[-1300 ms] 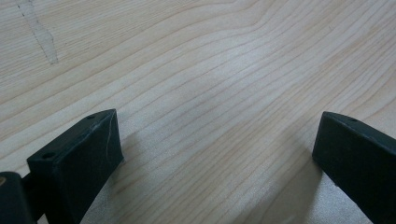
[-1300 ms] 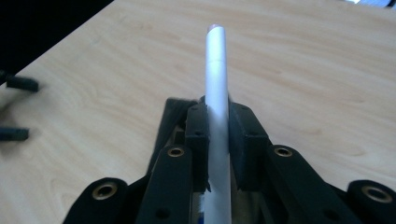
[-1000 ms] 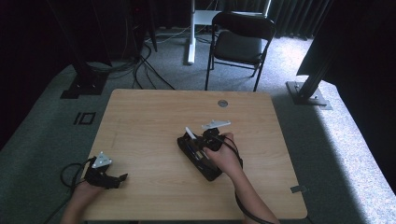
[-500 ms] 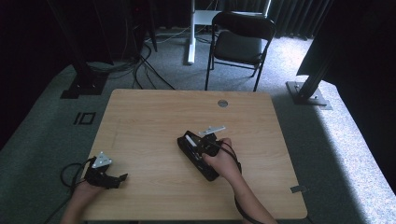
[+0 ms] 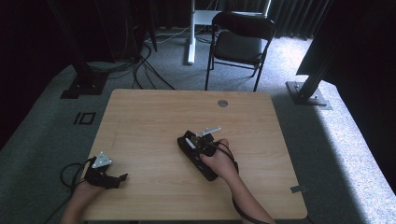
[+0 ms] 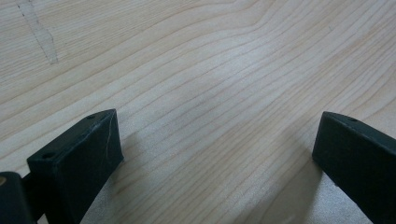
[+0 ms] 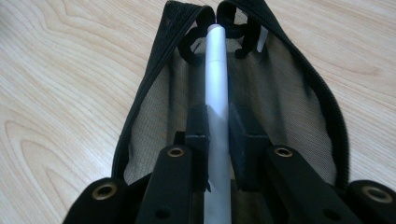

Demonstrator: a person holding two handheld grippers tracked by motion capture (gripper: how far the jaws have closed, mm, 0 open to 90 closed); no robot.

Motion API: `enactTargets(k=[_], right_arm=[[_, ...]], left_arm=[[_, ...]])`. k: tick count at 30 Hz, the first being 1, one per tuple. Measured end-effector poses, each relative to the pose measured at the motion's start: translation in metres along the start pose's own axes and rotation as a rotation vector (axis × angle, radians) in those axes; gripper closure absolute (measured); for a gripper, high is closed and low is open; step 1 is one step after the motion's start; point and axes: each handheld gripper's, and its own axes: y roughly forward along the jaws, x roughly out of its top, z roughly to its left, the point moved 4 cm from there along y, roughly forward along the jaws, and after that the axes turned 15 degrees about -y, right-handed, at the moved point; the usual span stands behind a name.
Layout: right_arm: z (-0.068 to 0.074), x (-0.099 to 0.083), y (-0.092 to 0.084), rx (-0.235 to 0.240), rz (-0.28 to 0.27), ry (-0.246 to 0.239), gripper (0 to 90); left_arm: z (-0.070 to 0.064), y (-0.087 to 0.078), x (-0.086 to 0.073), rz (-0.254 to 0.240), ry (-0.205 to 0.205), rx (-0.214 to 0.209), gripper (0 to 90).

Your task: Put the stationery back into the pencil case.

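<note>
I have a white pen (image 7: 217,93) clamped in my right hand-held gripper (image 7: 218,126), its jaws pressed on the barrel from both sides. The pen's far end sits inside the open mouth of a black mesh pouch (image 7: 289,88), near the elastic loops at the pouch's far end, so I judge I am feeding it into a loop or laying it in the pouch. Gripping it near the middle keeps the barrel lined up with the pouch's length.

In the high view the pouch (image 5: 198,158) lies at the centre of the worktop (image 5: 154,121), slanting from upper left to lower right, with my right hand-held gripper (image 5: 205,147) over it. A second pale stick pokes up at the pouch's upper end; I cannot tell what it is.

My left hand-held gripper (image 5: 122,177) rests at the lower left of the frame, well apart, jaws spread wide over bare wood (image 6: 201,70), holding nothing.

The zip edges and loops crowd the pen's tip. A chair (image 5: 240,44) stands beyond the worktop.
</note>
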Motion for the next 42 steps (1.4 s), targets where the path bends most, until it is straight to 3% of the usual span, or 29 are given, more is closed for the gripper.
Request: enactTargets(k=[11, 26, 42], right_arm=[[0.0, 0.005, 0.001, 0.009, -0.015, -0.01, 72.3], [-0.009, 0.019, -0.036, 0.015, -0.185, 0.011, 53.7], [-0.029, 0.016, -0.049, -0.038, -0.243, 0.028, 41.2]], left_arm=[[0.0, 0.0, 0.0, 0.001, 0.001, -0.001, 1.6], [0.0, 0.0, 0.0, 0.0, 0.0, -0.001, 1.6], [0.0, 0.0, 0.0, 0.0, 0.001, -0.001, 1.6]])
